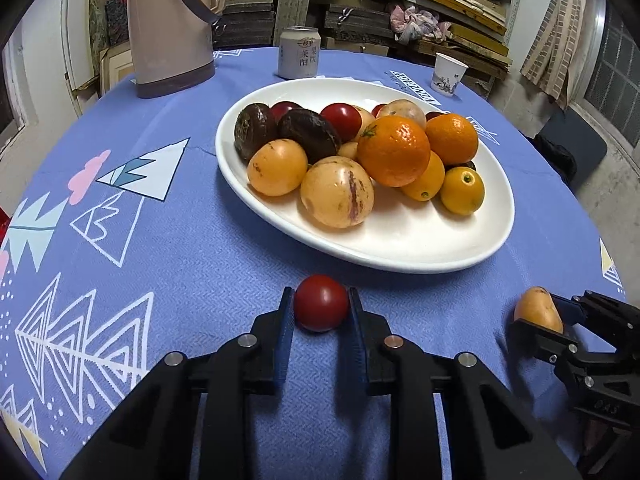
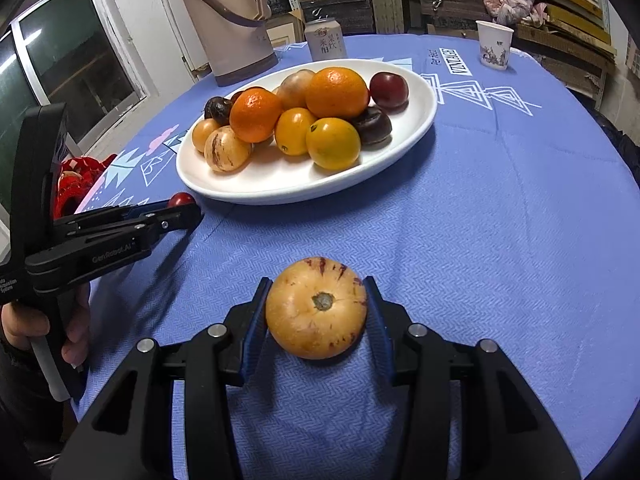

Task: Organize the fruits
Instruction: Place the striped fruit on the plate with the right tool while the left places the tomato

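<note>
Both tongs are clenched on fruit. Left tongs (image 1: 322,304) grip a small red tomato (image 1: 321,303) resting on the blue tablecloth (image 1: 200,280); right tongs (image 2: 316,312) clamp a striped yellow pepino melon (image 2: 316,308), also down on the cloth. Ahead of both sits the white plate (image 1: 400,248), piled with fruit. I judge this the pick-up step; next I must lift each clear and carry it forward over the rim.

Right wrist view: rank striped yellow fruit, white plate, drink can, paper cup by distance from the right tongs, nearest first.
1. Striped yellow fruit: between the right tongs, pads on it.
2. White plate: mid-table, ahead and slightly left.
3. Drink can and paper cup: both at the far edge, can behind the plate, cup to the right. Too close to call.
</note>
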Tool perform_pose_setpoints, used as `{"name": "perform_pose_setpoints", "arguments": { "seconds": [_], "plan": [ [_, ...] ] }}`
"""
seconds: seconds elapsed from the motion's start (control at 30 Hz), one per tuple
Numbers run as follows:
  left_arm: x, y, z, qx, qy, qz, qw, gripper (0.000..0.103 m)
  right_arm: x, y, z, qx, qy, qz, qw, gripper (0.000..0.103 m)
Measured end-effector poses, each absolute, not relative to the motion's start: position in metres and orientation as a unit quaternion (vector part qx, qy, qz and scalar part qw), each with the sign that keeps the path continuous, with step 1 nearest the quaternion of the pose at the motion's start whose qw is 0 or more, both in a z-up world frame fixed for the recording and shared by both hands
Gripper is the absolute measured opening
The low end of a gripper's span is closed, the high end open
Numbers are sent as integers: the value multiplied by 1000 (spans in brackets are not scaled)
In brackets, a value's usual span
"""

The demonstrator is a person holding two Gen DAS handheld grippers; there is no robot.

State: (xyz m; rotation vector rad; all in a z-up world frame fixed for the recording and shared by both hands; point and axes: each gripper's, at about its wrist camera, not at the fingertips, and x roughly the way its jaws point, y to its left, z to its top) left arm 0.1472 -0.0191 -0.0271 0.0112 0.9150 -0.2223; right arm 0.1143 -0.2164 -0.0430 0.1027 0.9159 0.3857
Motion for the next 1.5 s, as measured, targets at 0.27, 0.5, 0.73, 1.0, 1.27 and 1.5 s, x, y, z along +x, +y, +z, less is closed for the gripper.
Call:
{"name": "perform_pose_setpoints", "arguments": {
  "seconds": [0.27, 0.5, 0.73, 1.0, 1.27, 1.5],
  "plan": [
    [135, -18, -13, 9, 423, -114, 899, 26, 108, -213, -39, 27, 431, 178, 884, 44],
    [129, -16, 2, 8, 410, -123, 904, 26, 102, -222, -23, 23, 413, 176, 893, 44],
    [148, -19, 23, 8, 403, -137, 905, 26, 107, -224, 19, 2, 366, 178, 913, 44],
    [188, -36, 53, 13, 383, -140, 913, 26, 152, -218, 48, -1, 345, 180, 921, 44],
    [236, -46, 44, 5, 403, -119, 907, 26, 214, -206, 54, 16, 347, 176, 921, 44],
    [258, -46, 32, 8, 419, -93, 903, 26, 265, -199, 39, 21, 370, 153, 916, 44]
  ]
}}
